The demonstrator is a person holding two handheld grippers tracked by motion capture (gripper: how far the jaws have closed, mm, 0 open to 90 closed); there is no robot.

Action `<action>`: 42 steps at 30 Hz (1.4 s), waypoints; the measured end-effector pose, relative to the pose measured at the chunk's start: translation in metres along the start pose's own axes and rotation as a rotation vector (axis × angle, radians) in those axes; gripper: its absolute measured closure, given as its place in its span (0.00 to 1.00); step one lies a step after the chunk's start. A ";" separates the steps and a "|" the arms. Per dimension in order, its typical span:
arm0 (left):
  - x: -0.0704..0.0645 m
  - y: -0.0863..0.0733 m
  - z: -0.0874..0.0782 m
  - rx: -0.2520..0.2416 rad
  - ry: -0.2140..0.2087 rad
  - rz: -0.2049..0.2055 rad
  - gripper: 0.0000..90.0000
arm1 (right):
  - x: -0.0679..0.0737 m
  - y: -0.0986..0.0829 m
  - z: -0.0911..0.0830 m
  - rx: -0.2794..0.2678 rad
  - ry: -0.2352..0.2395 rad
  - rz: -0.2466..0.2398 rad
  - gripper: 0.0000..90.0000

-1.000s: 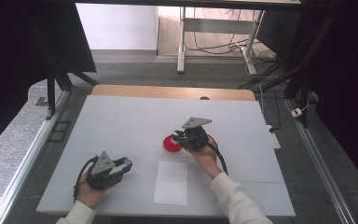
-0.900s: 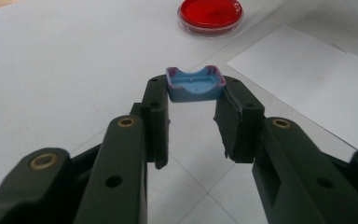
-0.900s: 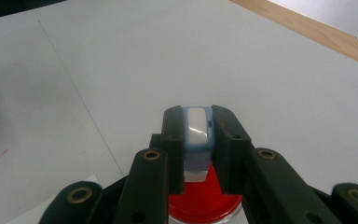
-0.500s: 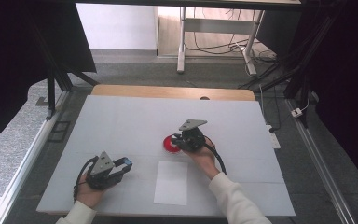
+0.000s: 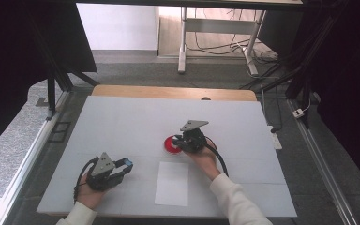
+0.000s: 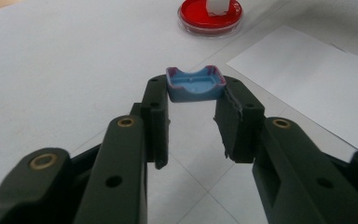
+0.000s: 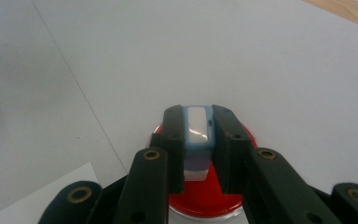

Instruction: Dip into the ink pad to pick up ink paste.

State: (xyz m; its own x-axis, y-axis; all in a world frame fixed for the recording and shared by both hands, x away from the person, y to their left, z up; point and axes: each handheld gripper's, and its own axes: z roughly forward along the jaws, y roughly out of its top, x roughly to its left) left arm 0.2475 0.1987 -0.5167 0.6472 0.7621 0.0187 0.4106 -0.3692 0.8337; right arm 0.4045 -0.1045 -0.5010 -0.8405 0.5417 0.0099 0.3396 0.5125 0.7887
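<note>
Overhead, left gripper (image 5: 122, 165) rests beside the white sheet (image 5: 172, 183); right gripper (image 5: 179, 141) sits over the red dish (image 5: 170, 145). Left gripper view: jaws pinch a blue cap (image 6: 196, 84). Right gripper view: jaws clamp a blue-and-white block (image 7: 197, 133) above the dish (image 7: 205, 198).

dish (image 5: 171, 145) behind paper sheet (image 5: 172, 183), on table (image 5: 122, 122)

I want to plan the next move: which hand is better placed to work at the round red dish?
Right: its tongs hold a small blue-and-white block directly over the round red dish. The left tongs, holding a blue cap, are apart.
</note>
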 end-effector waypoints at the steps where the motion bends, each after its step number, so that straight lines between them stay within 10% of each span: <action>1: 0.000 0.000 0.000 0.000 -0.001 0.000 0.72 | 0.000 0.000 0.001 -0.002 0.001 0.002 0.84; 42: 0.000 0.000 0.001 0.006 -0.003 0.006 0.72 | -0.002 0.003 -0.015 -0.045 -0.006 0.017 0.84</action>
State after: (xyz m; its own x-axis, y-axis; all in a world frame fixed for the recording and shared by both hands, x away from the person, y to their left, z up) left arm 0.2481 0.1986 -0.5172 0.6516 0.7582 0.0221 0.4106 -0.3770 0.8302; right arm 0.4009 -0.1140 -0.4890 -0.8319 0.5546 0.0199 0.3347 0.4728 0.8151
